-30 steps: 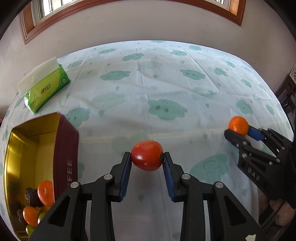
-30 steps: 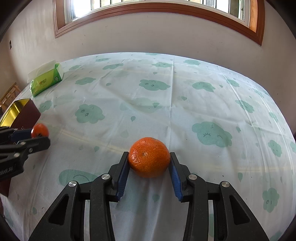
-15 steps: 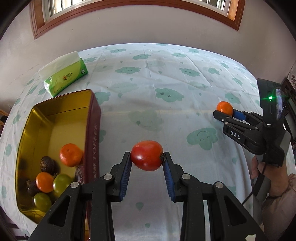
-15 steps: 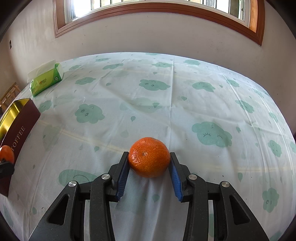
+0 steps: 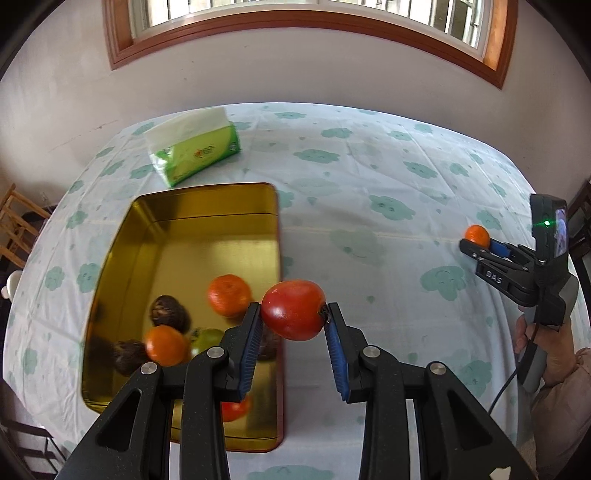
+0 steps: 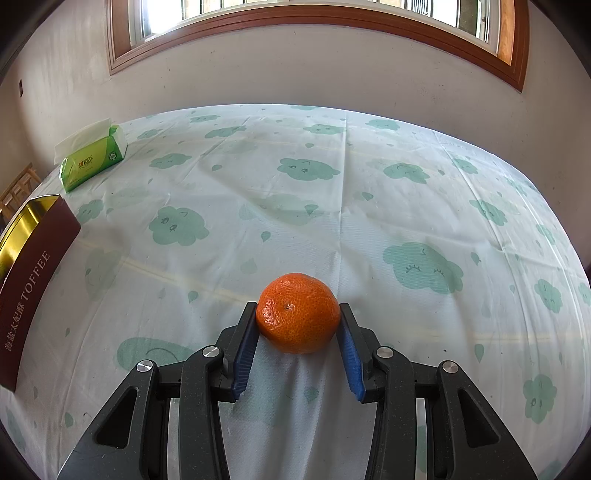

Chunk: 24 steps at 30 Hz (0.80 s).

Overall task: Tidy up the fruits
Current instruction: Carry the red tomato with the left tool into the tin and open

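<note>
Your left hand-held gripper (image 5: 293, 325) is gripping a red tomato (image 5: 293, 309) between its blue pads, holding it in the air just above the right rim of the gold tin (image 5: 207, 236). The tin is sitting open on the table (image 5: 369, 184), which is covered by a pale cloth printed with green clouds. Inside the tin, toward its near end, several fruits are lying together: a mandarin (image 5: 229, 295) near the right wall, a second smaller orange fruit (image 5: 166, 345) to its left, a green fruit (image 5: 205, 341) between them and partly hidden by your gripper finger, and two dark brown wrinkled fruits (image 5: 169, 312). A red patch is also showing on the tin floor under your left finger; whether it is a fruit or a reflection cannot be told.

Your right hand-held gripper (image 6: 298, 328) is clenching an orange mandarin (image 6: 298, 312) between its pads, over the cloth and well apart from the tin. From the left wrist view that same gripper (image 5: 480, 247) is showing at the far right, carrying its orange fruit, with a green light glowing on its body and your hand (image 5: 554, 347) wrapped around the handle.

From the right wrist view the tin's dark red side wall (image 6: 33, 280), lettered TOFFEE, is standing at the left edge. A green pack of tissues (image 5: 194, 149) is lying on the table beyond the tin's far end, near the wall under the window (image 5: 295, 22).
</note>
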Each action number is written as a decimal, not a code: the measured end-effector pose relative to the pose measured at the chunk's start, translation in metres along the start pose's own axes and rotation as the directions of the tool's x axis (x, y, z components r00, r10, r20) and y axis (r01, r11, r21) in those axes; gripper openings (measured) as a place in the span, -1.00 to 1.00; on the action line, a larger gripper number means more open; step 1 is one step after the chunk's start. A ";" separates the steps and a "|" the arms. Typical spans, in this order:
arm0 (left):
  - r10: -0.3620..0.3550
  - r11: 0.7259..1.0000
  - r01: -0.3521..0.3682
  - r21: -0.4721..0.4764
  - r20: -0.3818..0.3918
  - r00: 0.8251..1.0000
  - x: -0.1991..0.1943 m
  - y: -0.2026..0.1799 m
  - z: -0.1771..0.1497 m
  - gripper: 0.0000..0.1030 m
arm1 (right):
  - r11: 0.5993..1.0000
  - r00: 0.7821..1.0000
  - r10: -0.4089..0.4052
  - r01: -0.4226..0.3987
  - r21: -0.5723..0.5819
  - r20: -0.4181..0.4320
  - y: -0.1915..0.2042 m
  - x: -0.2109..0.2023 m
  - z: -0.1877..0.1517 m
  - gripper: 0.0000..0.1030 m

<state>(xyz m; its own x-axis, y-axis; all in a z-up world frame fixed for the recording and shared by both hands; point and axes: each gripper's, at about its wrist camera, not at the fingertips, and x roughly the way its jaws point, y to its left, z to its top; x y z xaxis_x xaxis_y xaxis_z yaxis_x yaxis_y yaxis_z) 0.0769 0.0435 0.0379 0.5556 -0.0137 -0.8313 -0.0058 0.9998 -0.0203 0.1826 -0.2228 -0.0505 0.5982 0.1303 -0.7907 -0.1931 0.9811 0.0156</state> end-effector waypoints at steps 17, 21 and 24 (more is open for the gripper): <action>0.103 0.980 -0.107 -0.166 -0.031 0.994 -0.002 0.101 -0.008 -0.41 | 1.000 1.000 -0.003 0.003 0.000 0.000 0.000 0.000 0.000 -0.17; 0.106 0.978 -0.113 -0.176 -0.051 0.993 0.003 0.108 -0.015 -0.41 | 1.000 1.000 -0.005 0.005 -0.001 0.001 0.001 0.000 0.000 -0.17; 0.102 0.978 -0.112 -0.178 -0.062 0.993 0.006 0.110 -0.020 -0.41 | 1.000 1.000 -0.006 0.006 -0.001 0.001 0.001 0.000 0.000 -0.17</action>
<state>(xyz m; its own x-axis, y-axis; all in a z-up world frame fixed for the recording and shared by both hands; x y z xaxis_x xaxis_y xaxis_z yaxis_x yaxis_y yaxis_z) 0.0631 0.1526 0.0198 0.4997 0.0878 -0.8617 -0.2155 0.9762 -0.0255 0.1826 -0.2222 -0.0506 0.6001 0.1249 -0.7901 -0.1906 0.9816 0.0105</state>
